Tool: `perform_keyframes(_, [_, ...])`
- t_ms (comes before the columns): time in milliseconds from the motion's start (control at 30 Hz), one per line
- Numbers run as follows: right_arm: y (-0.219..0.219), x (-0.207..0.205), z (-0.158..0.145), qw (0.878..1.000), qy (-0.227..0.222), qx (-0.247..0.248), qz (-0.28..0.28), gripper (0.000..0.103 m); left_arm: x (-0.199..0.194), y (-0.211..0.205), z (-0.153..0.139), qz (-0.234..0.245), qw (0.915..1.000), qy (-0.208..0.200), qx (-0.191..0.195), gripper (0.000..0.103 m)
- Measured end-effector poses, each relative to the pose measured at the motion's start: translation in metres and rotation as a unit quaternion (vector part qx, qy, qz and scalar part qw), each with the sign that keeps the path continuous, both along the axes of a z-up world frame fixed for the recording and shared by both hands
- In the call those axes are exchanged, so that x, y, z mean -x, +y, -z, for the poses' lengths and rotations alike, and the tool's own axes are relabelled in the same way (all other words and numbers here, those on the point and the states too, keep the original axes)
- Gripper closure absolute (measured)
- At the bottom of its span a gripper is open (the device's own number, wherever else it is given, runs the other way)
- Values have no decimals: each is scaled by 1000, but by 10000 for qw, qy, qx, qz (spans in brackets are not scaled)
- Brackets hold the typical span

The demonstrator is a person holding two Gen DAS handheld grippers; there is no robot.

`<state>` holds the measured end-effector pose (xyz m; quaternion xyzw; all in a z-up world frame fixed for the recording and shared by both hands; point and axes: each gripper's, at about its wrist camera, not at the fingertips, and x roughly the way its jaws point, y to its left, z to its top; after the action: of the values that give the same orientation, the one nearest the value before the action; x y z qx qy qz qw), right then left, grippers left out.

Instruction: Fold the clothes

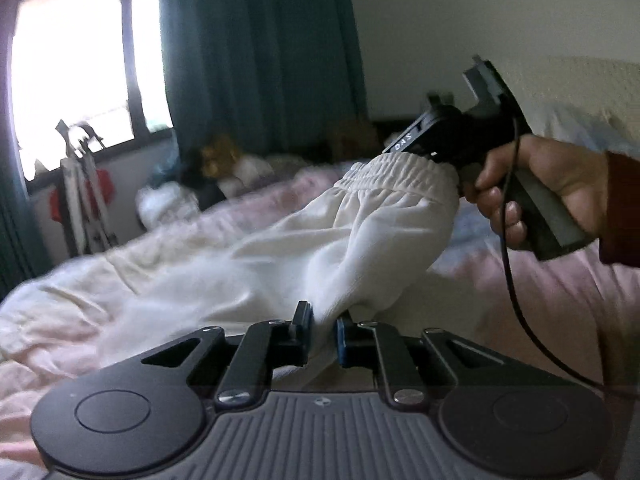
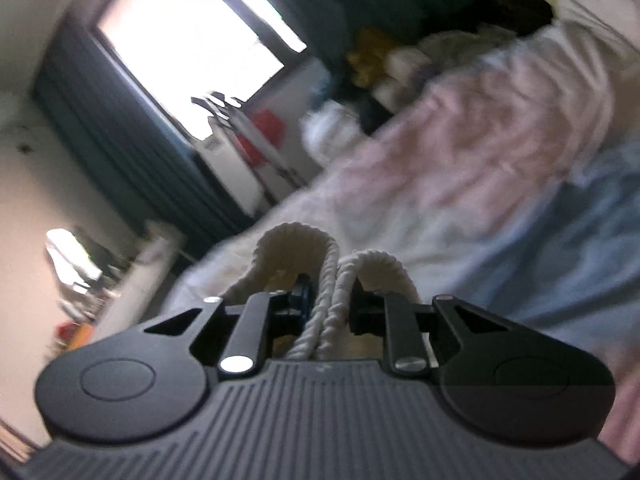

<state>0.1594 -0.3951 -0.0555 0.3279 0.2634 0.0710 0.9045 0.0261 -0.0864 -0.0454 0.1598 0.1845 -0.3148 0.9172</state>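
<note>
A pair of white trousers (image 1: 320,240) with an elastic waistband (image 1: 396,172) hangs stretched above the bed. My left gripper (image 1: 324,330) is shut on a lower part of the white cloth. My right gripper, held by a hand, shows in the left wrist view (image 1: 452,148) at the waistband's far end. In the right wrist view my right gripper (image 2: 330,304) is shut on the ribbed waistband (image 2: 296,244), which bunches in two folds over the fingers, with its white twisted drawcord (image 2: 324,312) running between them.
The bed is covered with a rumpled pink and white quilt (image 1: 100,312) and pale blue bedding (image 2: 580,248). Soft toys (image 1: 224,160) lie at the far side. A window (image 1: 72,72), dark green curtains (image 1: 260,48) and a folding rack (image 1: 84,192) stand beyond.
</note>
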Motion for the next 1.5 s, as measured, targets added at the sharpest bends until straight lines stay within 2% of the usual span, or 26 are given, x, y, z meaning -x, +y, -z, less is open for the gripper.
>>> perform_keyframes(67, [-4, -4, 17, 9993, 361, -16, 60, 81, -6, -3, 9, 20, 9996, 243, -118, 89])
perform_keyframes(133, [-3, -5, 26, 9986, 516, -4, 91, 81, -10, -3, 12, -9, 9992, 378, -112, 89])
perform_keyframes(300, [5, 1, 19, 9986, 462, 249, 42, 80, -14, 6, 8, -169, 9975, 636, 250, 85])
perform_keyframes(633, [12, 23, 7, 9984, 457, 339, 13, 74, -6, 13, -9, -435, 9950, 742, 505, 79])
perform_keyframes(700, [13, 30, 3, 9982, 464, 386, 7, 72, -4, 15, -13, -499, 9945, 750, 536, 73])
perform_keyframes(767, [17, 41, -7, 9964, 444, 720, 89, 71, 1, 17, -17, -541, 9940, 751, 586, 66])
perform_keyframes(800, [20, 46, -11, 9949, 433, 902, 139, 71, 5, 18, -20, -520, 9940, 720, 640, 53])
perform_keyframes(867, [22, 58, -21, 9925, 316, 1161, 201, 69, 14, 21, -27, -476, 9936, 631, 810, 37])
perform_keyframes(900, [22, 63, -25, 9919, 250, 1227, 218, 67, 17, 22, -30, -472, 9931, 603, 888, 33])
perform_keyframes(967, [22, 73, -33, 9917, 101, 1257, 256, 50, 22, 27, -34, -497, 9911, 629, 1059, 30])
perform_keyframes(1033, [22, 85, -38, 9919, -55, 1244, 250, 42, 24, 34, -38, -573, 9881, 688, 1251, 27])
perform_keyframes(1100, [22, 95, -39, 9934, -158, 1117, 204, 39, 22, 46, -40, -750, 9828, 791, 1488, 22])
perform_keyframes(1167, [20, 104, -38, 9955, -225, 909, 163, 25, 13, 60, -41, -1006, 9739, 995, 1774, 20])
perform_keyframes(1233, [18, 109, -30, 9987, -173, 451, 159, 17, 4, 73, -40, -1284, 9619, 1226, 2079, 15])
perform_keyframes(1300, [17, 109, -21, 9998, -18, 135, 124, 17, -5, 90, -35, -1587, 9453, 1452, 2452, 5])
perform_keyframes(1400, [19, 104, -9, 9995, 263, 57, 167, 17, -20, 117, -28, -2123, 9141, 1823, 2934, 3])
perform_keyframes(1500, [20, 98, 4, 9983, 516, -23, 287, 17, -33, 134, -17, -2370, 8883, 2225, 3243, 2])
